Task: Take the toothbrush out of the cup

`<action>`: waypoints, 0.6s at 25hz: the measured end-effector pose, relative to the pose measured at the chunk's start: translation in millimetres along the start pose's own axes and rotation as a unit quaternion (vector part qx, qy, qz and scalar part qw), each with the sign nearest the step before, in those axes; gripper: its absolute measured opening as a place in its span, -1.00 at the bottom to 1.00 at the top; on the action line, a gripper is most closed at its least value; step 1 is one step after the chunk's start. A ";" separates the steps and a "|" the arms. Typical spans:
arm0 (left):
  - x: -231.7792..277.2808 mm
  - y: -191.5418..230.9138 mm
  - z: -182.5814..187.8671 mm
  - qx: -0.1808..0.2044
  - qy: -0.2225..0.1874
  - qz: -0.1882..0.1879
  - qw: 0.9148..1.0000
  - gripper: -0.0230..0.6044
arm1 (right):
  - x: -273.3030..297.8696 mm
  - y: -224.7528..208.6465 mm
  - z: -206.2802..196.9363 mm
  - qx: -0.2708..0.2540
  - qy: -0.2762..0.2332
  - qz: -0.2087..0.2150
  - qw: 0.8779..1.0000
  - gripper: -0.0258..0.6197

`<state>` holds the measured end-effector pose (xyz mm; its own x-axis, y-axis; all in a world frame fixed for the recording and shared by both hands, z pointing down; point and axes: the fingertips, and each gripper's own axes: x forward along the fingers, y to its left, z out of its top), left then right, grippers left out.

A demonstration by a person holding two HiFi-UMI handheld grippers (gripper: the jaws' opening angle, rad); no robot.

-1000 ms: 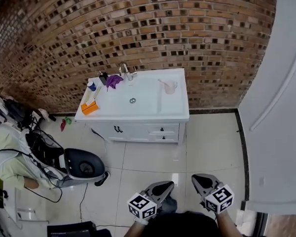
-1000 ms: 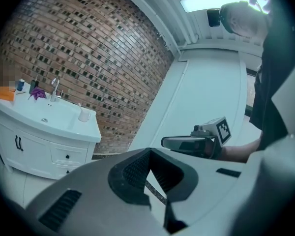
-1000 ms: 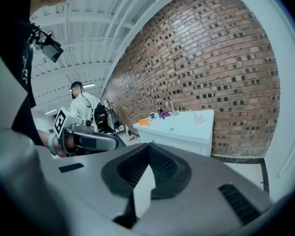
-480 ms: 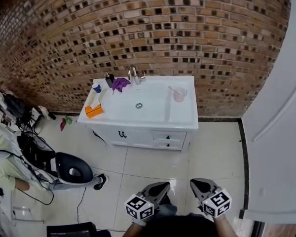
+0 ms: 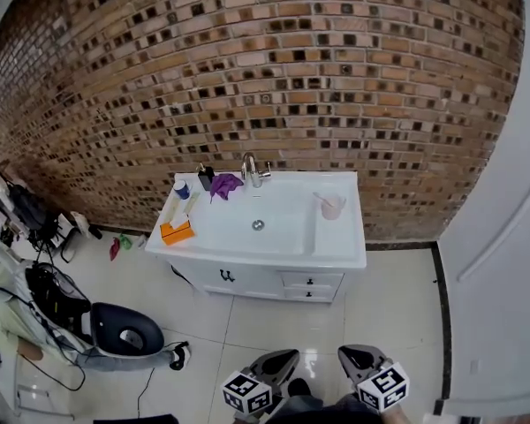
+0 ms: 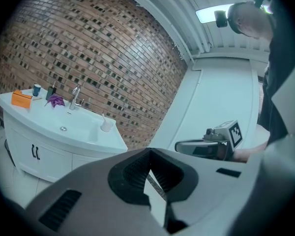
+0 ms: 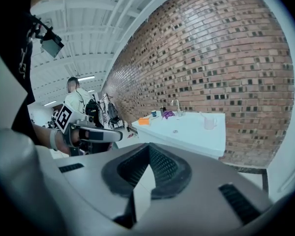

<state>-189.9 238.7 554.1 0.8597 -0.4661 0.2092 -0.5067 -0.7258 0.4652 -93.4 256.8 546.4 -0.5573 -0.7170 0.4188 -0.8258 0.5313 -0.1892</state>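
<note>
Left gripper (image 6: 148,154) — jaws clenched tip to tip, nothing between them. Right gripper (image 7: 148,149) — jaws likewise pressed together, empty. The toothbrush (image 5: 322,199) leans in the cup (image 5: 334,208) at the right end of the white sink counter (image 5: 340,253), well apart from both grippers.

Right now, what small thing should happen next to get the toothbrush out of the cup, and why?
Probably step closer to the washstand. The cup with the toothbrush stands at its right end, far beyond both grippers. The left gripper and right gripper are over the floor, jaws shut and empty, so neither can reach yet.
</note>
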 end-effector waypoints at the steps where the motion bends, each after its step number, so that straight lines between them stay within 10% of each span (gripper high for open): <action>1: -2.1 6.0 3.6 -0.002 -0.001 0.004 1.000 -0.91 | 1.2 2.1 1.2 -0.002 0.001 -0.002 1.000 -0.97; 15: 29.6 28.5 -0.2 -0.023 -0.005 0.019 1.000 -0.91 | 15.2 -23.8 -14.1 0.001 0.022 0.009 1.000 -0.97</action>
<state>-178.9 204.4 573.7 0.8393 -0.4973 0.2196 -0.5351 -0.6842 0.4956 -81.0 239.7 569.8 -0.5676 -0.6870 0.4537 -0.8160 0.5428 -0.1987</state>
